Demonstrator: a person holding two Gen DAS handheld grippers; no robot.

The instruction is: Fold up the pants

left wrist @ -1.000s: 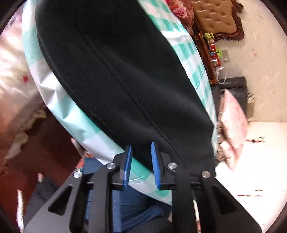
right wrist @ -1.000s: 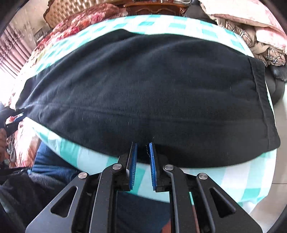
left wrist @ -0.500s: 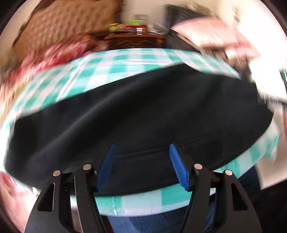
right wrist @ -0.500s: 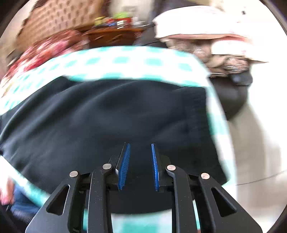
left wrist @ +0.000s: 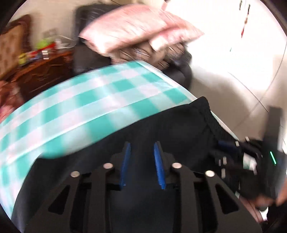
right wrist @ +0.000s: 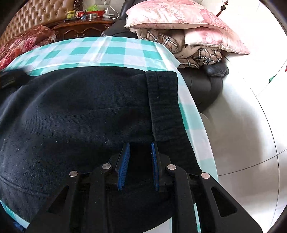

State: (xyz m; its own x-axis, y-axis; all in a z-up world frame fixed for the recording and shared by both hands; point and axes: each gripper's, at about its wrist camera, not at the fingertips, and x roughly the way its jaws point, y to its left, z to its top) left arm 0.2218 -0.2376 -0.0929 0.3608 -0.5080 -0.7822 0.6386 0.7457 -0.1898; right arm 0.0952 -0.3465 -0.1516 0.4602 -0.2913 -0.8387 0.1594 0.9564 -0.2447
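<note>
Dark navy pants lie flat on a table with a teal and white checked cloth. Their waistband is at the right end. My right gripper is open just above the fabric, next to the waistband's near corner, and holds nothing. In the blurred left wrist view the pants fill the lower part of the frame. My left gripper is open over them, empty. The other gripper shows at the right edge of that view.
A dark chair stands past the table's right end, piled with pink pillows and a plaid blanket. A wooden cabinet with small items and a tufted headboard are behind. White tiled floor lies to the right.
Both grippers have swung right along the pants toward the waistband end. The left gripper's jaws have narrowed since half a second ago. The right gripper's jaws have opened a little.
</note>
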